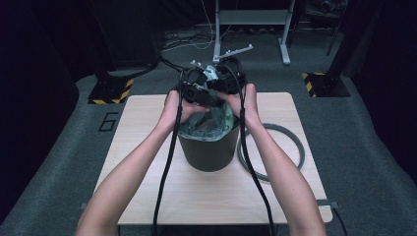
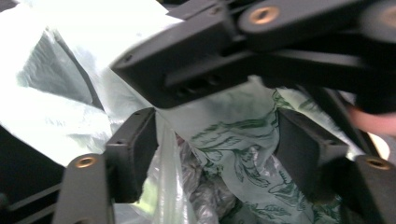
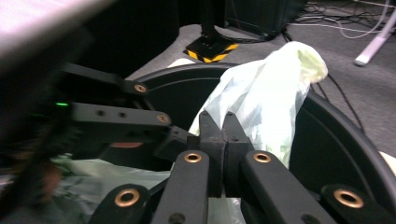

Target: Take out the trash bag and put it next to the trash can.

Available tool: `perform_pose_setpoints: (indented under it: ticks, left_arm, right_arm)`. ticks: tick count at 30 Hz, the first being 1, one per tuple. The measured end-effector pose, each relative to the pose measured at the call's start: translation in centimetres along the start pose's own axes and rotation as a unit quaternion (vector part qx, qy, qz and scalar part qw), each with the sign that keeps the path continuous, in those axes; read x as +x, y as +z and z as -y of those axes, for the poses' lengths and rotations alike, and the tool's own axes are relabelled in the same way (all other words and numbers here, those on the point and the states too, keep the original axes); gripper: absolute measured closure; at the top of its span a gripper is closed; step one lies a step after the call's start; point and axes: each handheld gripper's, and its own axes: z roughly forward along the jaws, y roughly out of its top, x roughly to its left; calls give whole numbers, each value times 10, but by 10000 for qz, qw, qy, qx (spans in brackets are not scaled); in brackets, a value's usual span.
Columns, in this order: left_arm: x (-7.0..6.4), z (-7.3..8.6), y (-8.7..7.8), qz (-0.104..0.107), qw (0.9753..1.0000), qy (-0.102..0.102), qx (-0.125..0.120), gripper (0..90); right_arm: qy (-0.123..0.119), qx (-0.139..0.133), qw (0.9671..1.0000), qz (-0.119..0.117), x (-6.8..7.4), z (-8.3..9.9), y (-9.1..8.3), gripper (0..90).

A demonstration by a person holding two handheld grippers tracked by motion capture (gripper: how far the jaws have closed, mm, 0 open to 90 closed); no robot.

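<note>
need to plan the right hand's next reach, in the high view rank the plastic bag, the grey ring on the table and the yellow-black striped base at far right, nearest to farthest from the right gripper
1. plastic bag: just below the right gripper, in the mouth of the dark bin.
2. grey ring: flat on the table, right of the bin.
3. striped base: on the floor beyond the table's far right corner.

The ring and the base are close to call.

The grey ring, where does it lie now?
In the high view the grey ring lies flat on the table, right of the dark bin, partly behind it.
</note>
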Motion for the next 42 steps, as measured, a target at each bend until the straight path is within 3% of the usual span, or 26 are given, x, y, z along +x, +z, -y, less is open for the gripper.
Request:
perform_pose_setpoints:
  ticks: [4, 7, 9, 12, 14, 16, 19, 20, 22, 26, 29, 33, 36, 38, 42]
  left_arm:
    - [2, 1, 0, -78, 10000, 4, 43, 596]
    - [2, 1, -2, -98, 9997, 189, 70, 806]
    - [1, 0, -3, -162, 9992, 334, 118, 893]
    - [0, -1, -4, -306, 9984, 457, 139, 900]
    - [2, -1, -6, -309, 9984, 449, 139, 900]
    - [8, -2, -11, -249, 9991, 337, 60, 900]
    - [16, -3, -15, -231, 9994, 244, 2, 900]
    - [24, -6, -21, -163, 9997, 71, -137, 900]
    - [28, -10, -27, -110, 9996, -7, -262, 900]
    - [30, -19, -41, 9, 9987, -108, -504, 900]
    - [27, -26, -48, 143, 9978, -143, -636, 900]
    - [17, -34, -53, 335, 9965, -88, -758, 900]
    - [11, -38, -56, 650, 9939, -104, -883, 900]
    - [8, -40, -58, 764, 9928, -74, -925, 900]
    - [9, -39, -61, 883, 9912, -64, -986, 900]
  right_arm:
    - [197, -31, 9994, -273, -4, 3, -4, 900]
    - [294, -53, 9986, -432, -10, 7, -6, 900]
    - [279, -51, 9983, -502, -12, 10, -7, 900]
    - [163, -50, 9982, -582, -13, 13, -10, 882]
    - [45, -76, 9986, -523, -13, 13, -13, 805]
    - [26, -108, 9982, -582, -15, 13, -17, 683]
    - [-172, 73, 9985, -510, -17, 13, -20, 387]
    - [-271, 78, 9987, -428, -17, 14, -20, 290]
    - [-449, 96, 9979, -465, -16, 17, -20, 182]
    - [-789, 287, 9940, -700, -9, 21, -12, 63]
    - [-857, 265, 9927, -807, -1, 21, -4, 8]
    - [-1018, 171, 9928, -610, 9, 16, 6, 3]
    - [-1079, 85, 9936, -313, 13, 14, 11, 74]
    - [-1063, -3, 9943, -31, 14, 13, 13, 219]
    - [-970, -110, 9952, -1, 8, 13, 11, 560]
